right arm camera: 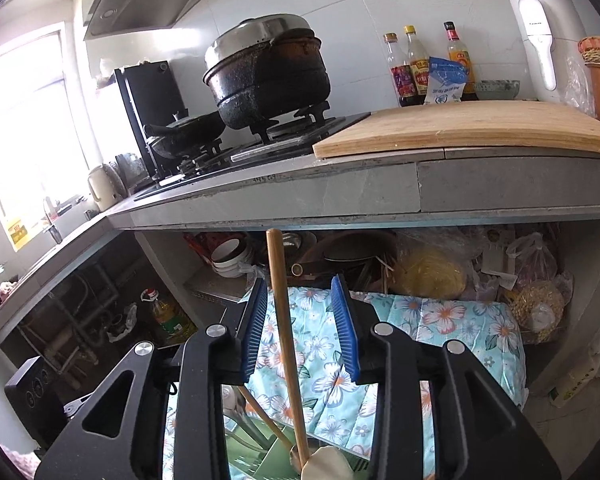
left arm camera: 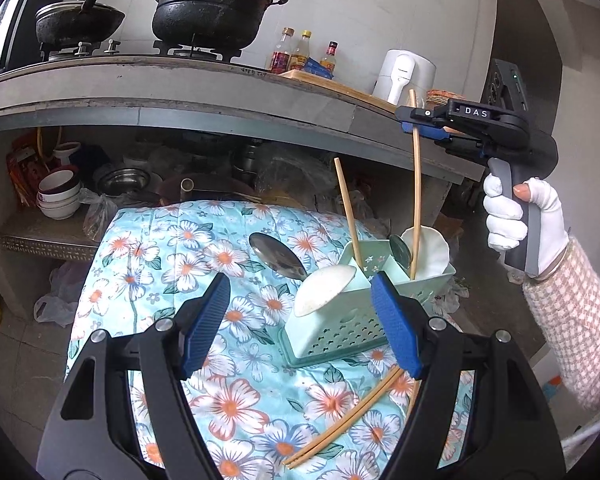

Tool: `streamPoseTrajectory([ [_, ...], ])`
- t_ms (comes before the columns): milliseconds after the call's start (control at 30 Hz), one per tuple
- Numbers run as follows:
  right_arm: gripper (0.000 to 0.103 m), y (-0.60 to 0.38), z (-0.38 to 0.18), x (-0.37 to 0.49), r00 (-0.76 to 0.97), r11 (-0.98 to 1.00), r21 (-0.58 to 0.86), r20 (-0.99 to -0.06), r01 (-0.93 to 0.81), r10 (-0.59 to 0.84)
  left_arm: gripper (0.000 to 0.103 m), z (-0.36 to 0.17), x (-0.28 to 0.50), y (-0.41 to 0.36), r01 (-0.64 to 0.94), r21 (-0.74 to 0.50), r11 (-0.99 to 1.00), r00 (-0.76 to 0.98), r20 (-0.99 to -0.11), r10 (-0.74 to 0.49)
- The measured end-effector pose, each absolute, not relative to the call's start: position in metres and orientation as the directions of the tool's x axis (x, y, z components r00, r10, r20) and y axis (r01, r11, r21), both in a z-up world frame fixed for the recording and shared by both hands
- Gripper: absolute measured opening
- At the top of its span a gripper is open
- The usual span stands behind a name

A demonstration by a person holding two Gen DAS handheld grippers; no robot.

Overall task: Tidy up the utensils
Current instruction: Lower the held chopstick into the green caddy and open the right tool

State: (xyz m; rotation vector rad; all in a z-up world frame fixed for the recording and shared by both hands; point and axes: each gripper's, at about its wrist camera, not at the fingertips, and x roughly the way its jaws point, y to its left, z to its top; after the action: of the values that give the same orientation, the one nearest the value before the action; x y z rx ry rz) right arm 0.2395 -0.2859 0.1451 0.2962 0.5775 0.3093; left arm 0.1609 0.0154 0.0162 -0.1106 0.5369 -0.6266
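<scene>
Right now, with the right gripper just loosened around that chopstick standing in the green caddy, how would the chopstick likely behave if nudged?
The chopstick stands between the right gripper's parted pads, lower end in the green caddy. Thin and tall, it would probably tip against the rim. It looks stiff, light wood; its round shaft could roll on the floral cloth if it fell out.

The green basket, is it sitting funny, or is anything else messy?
Yes. The green basket is tipped on the flowery cloth, with a white spoon hanging over its edge. Two chopsticks and a metal spoon lie loose on the cloth, outside the basket.
</scene>
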Motion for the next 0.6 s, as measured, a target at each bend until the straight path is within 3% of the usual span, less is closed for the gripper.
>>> streamPoseTrajectory([
  [67, 0.029, -0.285, 0.143, 0.243, 0.788, 0.912, 0.359, -0.495, -0.197, 0.365, 0.069, 0.016, 0.161, 0.017, 0.527, -0.258, 0.810, 0.680, -0.445, -0.584],
  [133, 0.008, -0.284, 0.142, 0.246, 0.787, 0.915, 0.355, -0.501, -0.191, 0.359, 0.069, 0.016, 0.162, 0.017, 0.524, -0.258, 0.812, 0.681, -0.445, -0.581],
  [400, 0.006, -0.260, 0.161, 0.242, 0.828, 0.923, 0.252, -0.417, -0.290, 0.374, 0.069, 0.015, 0.162, 0.019, 0.515, -0.260, 0.817, 0.685, -0.447, -0.575],
  [600, 0.006, -0.244, 0.145, 0.243, 0.808, 0.921, 0.185, -0.442, -0.343, 0.390, 0.069, 0.014, 0.162, 0.020, 0.510, -0.261, 0.820, 0.687, -0.450, -0.571],
])
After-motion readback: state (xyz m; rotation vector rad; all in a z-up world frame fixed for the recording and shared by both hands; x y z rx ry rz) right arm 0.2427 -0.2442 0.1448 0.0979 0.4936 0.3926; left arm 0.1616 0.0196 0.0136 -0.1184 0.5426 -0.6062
